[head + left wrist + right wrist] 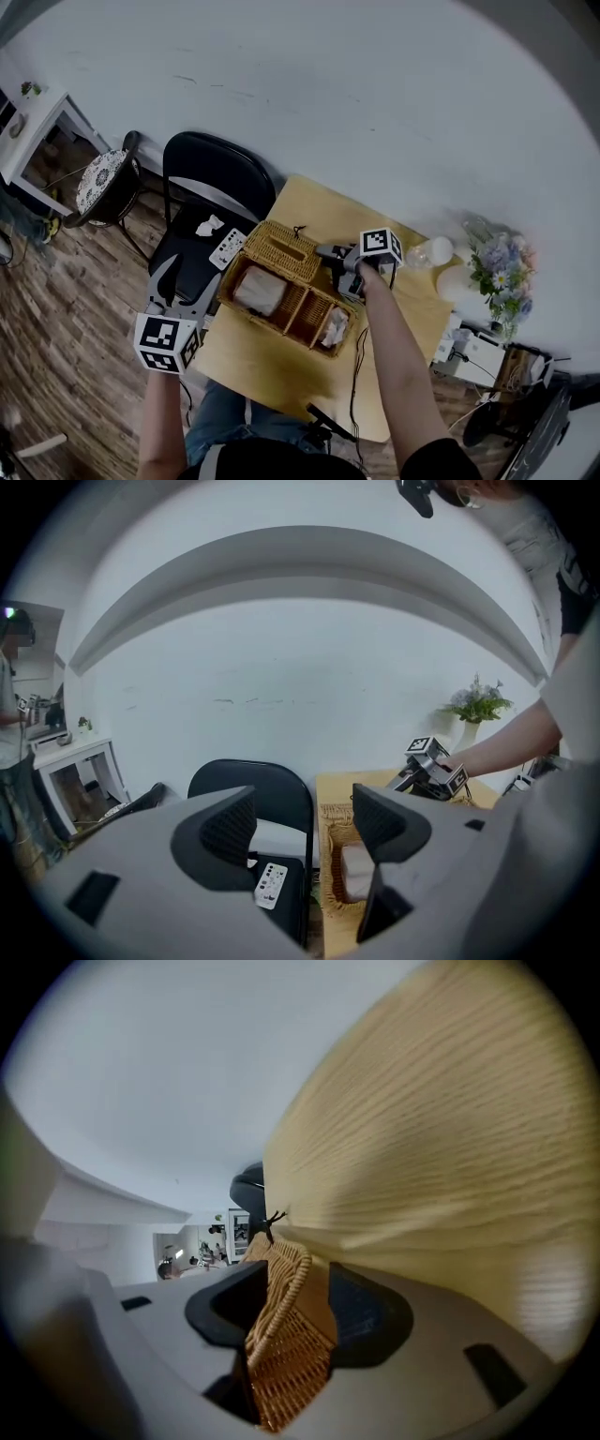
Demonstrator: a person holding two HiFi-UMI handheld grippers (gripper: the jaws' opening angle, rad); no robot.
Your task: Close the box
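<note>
box point(277, 327) 1 | tools point(183, 281) point(326, 253) 2 | chair point(220, 169) 1 | table point(253, 366) 1 | remote point(227, 248) 1

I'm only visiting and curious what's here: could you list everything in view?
table: one, pale wood, centre
box: one, wicker, open, on table
lid: one, wicker, raised at box's far side
chair: one, black, left of table
remote: one, white, on chair
flowers: one bunch, blue and white, right
side table: one, white, far left
stool: one, patterned seat, beside side table
left tongs: one, grey, open and empty, near chair
right tongs: one, grey, shut on lid
</note>
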